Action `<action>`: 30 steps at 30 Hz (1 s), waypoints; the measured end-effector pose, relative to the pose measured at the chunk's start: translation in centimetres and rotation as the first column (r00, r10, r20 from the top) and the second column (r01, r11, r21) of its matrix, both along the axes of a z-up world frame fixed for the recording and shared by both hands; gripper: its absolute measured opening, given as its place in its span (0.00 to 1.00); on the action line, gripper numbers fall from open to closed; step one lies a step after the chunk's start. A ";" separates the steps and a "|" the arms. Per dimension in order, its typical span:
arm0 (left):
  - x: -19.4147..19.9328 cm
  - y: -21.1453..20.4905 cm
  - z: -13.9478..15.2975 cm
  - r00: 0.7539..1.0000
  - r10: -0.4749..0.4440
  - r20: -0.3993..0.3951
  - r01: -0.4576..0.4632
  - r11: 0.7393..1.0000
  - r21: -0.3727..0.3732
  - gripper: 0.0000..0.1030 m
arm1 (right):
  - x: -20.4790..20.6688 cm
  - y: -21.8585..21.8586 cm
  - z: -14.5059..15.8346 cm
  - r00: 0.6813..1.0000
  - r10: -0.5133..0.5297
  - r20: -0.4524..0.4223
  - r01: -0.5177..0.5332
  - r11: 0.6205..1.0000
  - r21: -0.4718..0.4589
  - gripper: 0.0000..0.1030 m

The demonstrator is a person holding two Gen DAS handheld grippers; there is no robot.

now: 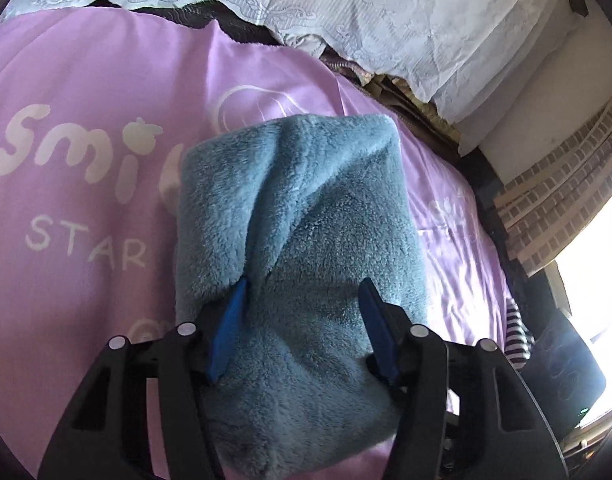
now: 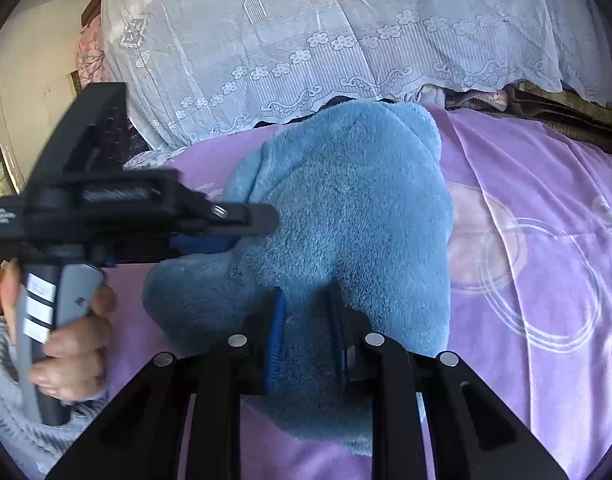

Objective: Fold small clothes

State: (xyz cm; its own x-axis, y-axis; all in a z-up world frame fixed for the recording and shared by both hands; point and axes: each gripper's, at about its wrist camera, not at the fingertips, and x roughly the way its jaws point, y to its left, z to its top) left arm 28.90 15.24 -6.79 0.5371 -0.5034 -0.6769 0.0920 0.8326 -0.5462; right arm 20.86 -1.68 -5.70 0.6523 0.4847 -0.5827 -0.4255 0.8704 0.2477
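A blue fleece garment [image 1: 301, 216] lies folded into a thick oblong on a purple bed sheet [image 1: 85, 272] printed with white letters. My left gripper [image 1: 303, 284] stands open, its blue fingers wide apart over the near part of the fleece, which bulges up between them. In the right wrist view the same garment [image 2: 346, 200] is bunched and lifted at the near end, where my right gripper [image 2: 308, 300] is shut on a thick pinch of it. The left gripper [image 2: 209, 240] enters from the left, touching the fleece's left edge, with a hand [image 2: 73, 328] on its handle.
A white lace cover [image 2: 306, 40] drapes over a raised pile along the far side of the sheet. At the sheet's right edge lie a striped cloth [image 1: 516, 332] and a dark box [image 1: 562, 368], below a brick-patterned wall [image 1: 566, 184]. Bare purple sheet [image 2: 526, 240] stretches to the right.
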 end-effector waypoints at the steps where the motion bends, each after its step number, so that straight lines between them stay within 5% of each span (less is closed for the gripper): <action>1: -0.4 0.0 0.3 1.000 0.006 0.004 -0.006 1.000 -0.014 0.54 | -0.1 -0.2 0.1 1.000 0.002 -0.006 -0.001 1.000 0.011 0.21; 7: -3.5 0.7 2.8 0.998 0.027 0.063 -0.026 1.000 -0.014 0.57 | 0.7 -2.8 3.6 1.000 -0.005 0.000 0.005 0.993 0.120 0.21; 12: -3.6 -0.7 4.9 0.993 0.022 0.119 -0.029 0.998 0.061 0.66 | 7.3 -3.4 6.0 0.996 0.024 -0.085 -0.009 0.985 0.171 0.21; 15: -2.4 -1.7 3.7 0.997 0.023 0.076 -0.031 0.994 0.108 0.67 | 12.1 -2.3 4.7 0.978 0.086 -0.188 -0.053 0.984 0.173 0.18; 18: -1.8 -2.0 1.2 0.999 0.032 0.019 -0.035 0.988 0.151 0.67 | 15.5 -1.9 2.3 0.960 0.094 -0.262 -0.050 0.985 0.167 0.01; 23: -2.1 -2.4 0.3 0.998 0.031 0.046 -0.041 0.975 0.219 0.68 | 19.5 -3.0 -1.9 0.933 0.084 -0.349 0.002 0.971 0.238 0.00; 26: -2.1 -2.3 0.0 0.998 0.028 0.053 -0.040 0.974 0.221 0.69 | 19.4 -3.6 -2.6 0.933 0.100 -0.347 0.007 0.956 0.294 0.00; 30: -1.8 -1.9 0.8 0.999 0.031 0.031 -0.036 0.983 0.178 0.69 | 17.2 -3.9 -0.3 0.959 0.055 -0.277 0.010 0.974 0.226 0.00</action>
